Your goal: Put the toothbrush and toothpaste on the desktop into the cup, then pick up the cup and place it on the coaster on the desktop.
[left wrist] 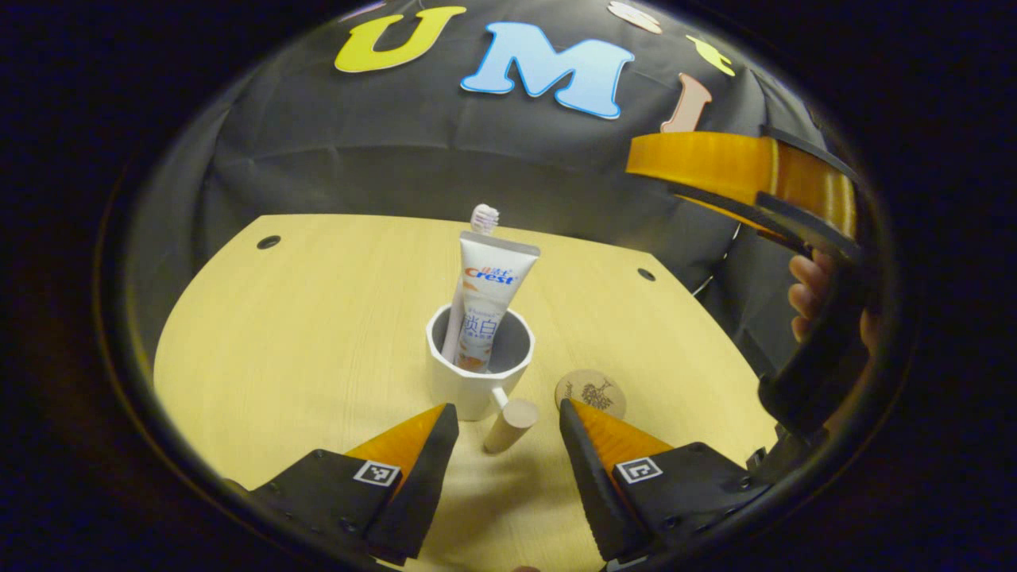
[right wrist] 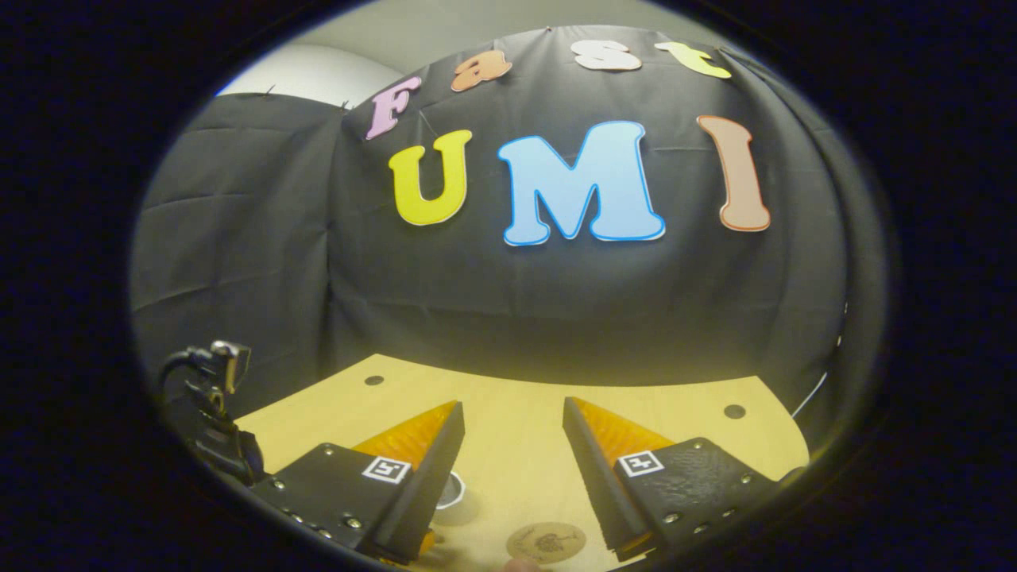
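Observation:
A white cup (left wrist: 477,365) stands mid-table in the left gripper view, with a wooden handle (left wrist: 511,425) pointing toward me. A toothpaste tube (left wrist: 486,302) and a toothbrush (left wrist: 484,218) stand upright inside it. A round cork coaster (left wrist: 590,392) lies just right of the cup. My left gripper (left wrist: 508,417) is open, its fingers flanking the handle without touching it. The right gripper (left wrist: 794,238) hangs high at the right, held by a hand. In the right gripper view my right gripper (right wrist: 512,413) is open above the table, with the cup's rim (right wrist: 451,490) and the coaster (right wrist: 546,542) below.
The table (left wrist: 318,318) is light wood with small round holes (left wrist: 268,241) near its far corners. Black cloth walls close off the back and sides. The left gripper's body (right wrist: 208,413) shows at the lower left of the right gripper view.

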The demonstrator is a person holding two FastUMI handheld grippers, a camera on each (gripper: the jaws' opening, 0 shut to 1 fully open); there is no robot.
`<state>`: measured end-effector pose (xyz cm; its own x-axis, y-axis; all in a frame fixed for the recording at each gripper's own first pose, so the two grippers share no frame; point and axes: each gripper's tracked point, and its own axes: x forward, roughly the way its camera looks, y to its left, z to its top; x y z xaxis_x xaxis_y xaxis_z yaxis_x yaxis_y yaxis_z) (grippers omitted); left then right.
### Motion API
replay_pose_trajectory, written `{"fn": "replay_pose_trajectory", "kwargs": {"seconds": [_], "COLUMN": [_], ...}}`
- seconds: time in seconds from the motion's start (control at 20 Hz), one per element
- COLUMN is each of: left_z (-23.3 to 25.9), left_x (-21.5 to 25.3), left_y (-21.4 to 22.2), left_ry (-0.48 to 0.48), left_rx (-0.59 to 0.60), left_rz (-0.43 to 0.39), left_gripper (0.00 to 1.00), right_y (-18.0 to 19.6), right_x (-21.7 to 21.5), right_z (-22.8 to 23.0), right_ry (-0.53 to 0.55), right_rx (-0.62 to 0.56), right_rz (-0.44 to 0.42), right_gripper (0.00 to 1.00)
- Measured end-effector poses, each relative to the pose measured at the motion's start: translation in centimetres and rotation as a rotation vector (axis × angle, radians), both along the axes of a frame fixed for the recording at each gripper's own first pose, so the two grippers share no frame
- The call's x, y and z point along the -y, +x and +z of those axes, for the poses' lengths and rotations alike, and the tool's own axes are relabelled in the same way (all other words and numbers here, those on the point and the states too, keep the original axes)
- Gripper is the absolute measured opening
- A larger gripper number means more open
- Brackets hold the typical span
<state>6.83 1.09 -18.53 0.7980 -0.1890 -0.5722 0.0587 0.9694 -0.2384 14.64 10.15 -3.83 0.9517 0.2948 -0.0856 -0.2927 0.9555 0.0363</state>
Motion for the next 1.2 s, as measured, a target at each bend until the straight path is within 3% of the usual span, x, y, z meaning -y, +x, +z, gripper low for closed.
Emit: {"fn": "replay_pose_trajectory", "kwargs": {"seconds": [0.6,0.75,0.8,0.85,0.95,1.1,1.2], "left_z": [-4.1,-4.3,-4.4,-4.6,-4.8,-5.2,-5.6], "left_x": [-0.4,-0.5,-0.7,-0.9,-1.1,-0.9,-1.0], "left_y": [2.4,3.1,3.3,3.3,3.4,3.6,3.5], "left_ry": [-0.039,-0.050,-0.042,-0.030,-0.008,0.020,0.025], "left_rx": [-0.256,-0.284,-0.290,-0.299,-0.313,-0.335,-0.353], "left_rz": [0.124,0.155,0.162,0.167,0.168,0.166,0.169], "left_gripper": [0.84,0.82,0.79,0.73,0.78,0.66,0.67], "right_y": [-4.3,-5.0,-5.2,-5.3,-5.5,-5.7,-5.9], "right_x": [8.7,10.1,10.5,10.8,11.3,11.8,12.1], "right_z": [-1.7,-2.7,-3.0,-3.3,-3.7,-4.1,-4.3], "right_ry": [-0.050,-0.043,-0.039,-0.034,-0.025,-0.016,-0.014], "right_rx": [-0.046,-0.075,-0.086,-0.096,-0.111,-0.124,-0.132], "right_rz": [-0.131,-0.151,-0.155,-0.158,-0.163,-0.169,-0.171], "right_gripper": [0.80,0.80,0.75,0.80,0.80,0.80,0.80]}}
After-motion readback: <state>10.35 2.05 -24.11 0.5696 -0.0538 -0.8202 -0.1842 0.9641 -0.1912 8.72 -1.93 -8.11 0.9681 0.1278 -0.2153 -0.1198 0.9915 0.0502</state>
